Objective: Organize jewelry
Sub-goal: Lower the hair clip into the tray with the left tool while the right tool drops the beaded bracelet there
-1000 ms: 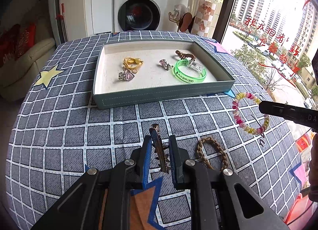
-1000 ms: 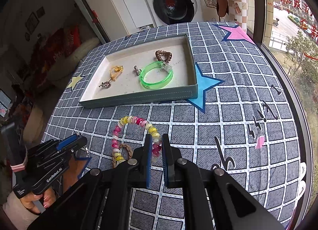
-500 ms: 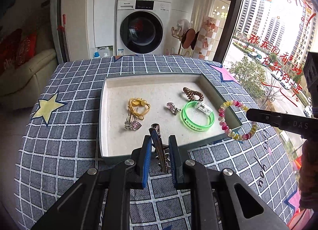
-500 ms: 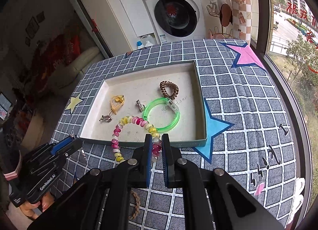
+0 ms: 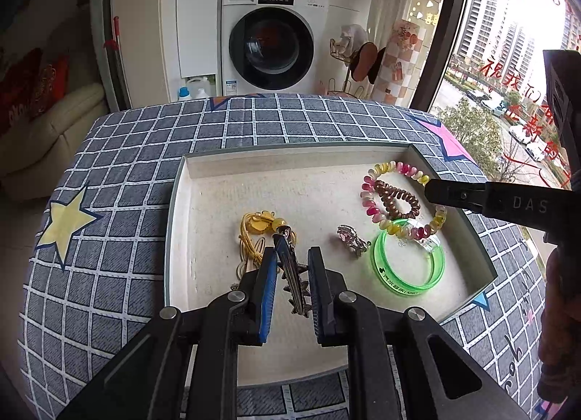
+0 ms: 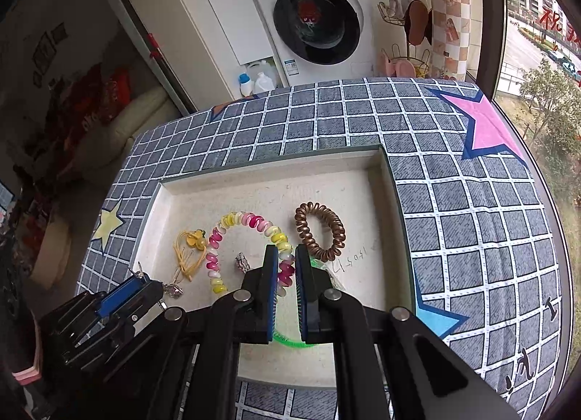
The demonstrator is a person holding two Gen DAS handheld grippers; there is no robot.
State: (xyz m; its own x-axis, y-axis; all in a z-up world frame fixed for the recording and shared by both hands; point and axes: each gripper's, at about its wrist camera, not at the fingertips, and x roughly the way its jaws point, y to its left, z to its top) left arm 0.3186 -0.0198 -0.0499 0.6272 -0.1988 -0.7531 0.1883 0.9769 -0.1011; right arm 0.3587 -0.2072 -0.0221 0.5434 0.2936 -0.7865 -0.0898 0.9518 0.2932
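Gripping a hair clip (image 5: 292, 274) in left jaws, bead bracelet (image 6: 250, 229) in right, above tray (image 5: 475, 234).

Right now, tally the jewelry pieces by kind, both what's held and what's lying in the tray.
Bracelets: 2, beaded bracelet held by right gripper, green bangle lying in tray
Hair ties: 2, brown coil tie, yellow tie
Hair clips: 1, held by left gripper
Small silver pieces: 2, one mid-tray, one by the left gripper
Total: 7
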